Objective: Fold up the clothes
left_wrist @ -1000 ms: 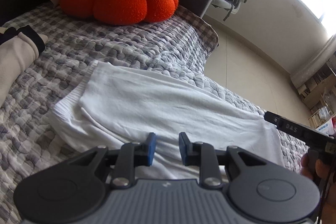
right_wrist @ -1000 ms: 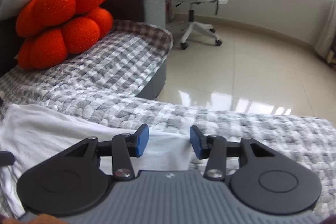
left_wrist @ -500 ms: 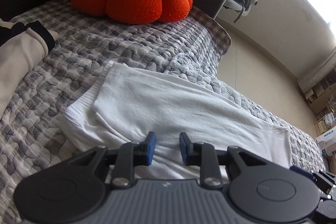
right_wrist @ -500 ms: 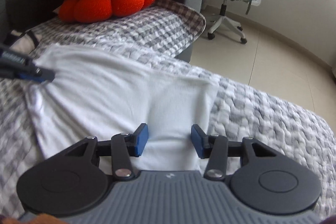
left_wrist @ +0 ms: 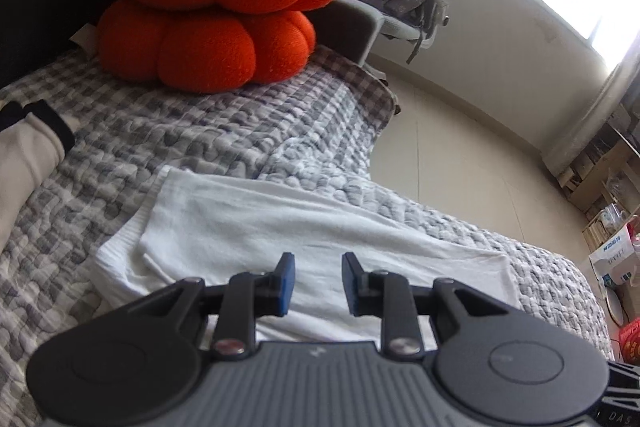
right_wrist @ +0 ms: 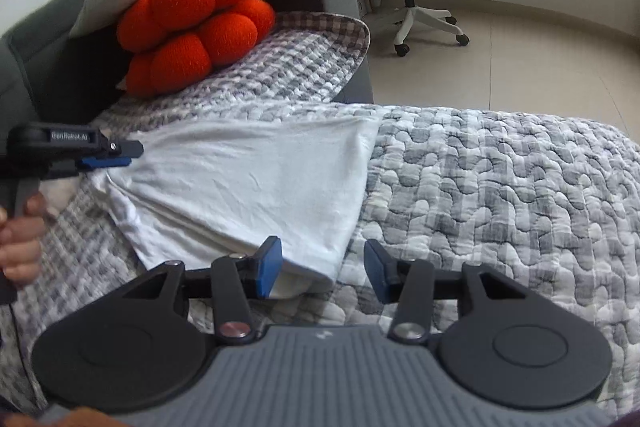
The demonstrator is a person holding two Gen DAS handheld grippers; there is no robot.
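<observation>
Hovering both parted, empty tongs, left gripper (left_wrist: pixel 316 281) and right gripper (right_wrist: pixel 322 271), I should pinch the folded white cotton garment's (right_wrist: pixel 248 183) lower-centre corner squarely.

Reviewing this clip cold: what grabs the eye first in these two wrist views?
The bright orange lobed plush cushions, stacked at the far end of the grey-and-white quilted bedspread, stand out most. Next comes the white, partly folded cloth garment lying flat on the bedspread. The right gripper hovers open at its near corner, and the left gripper is open over its other end.
</observation>
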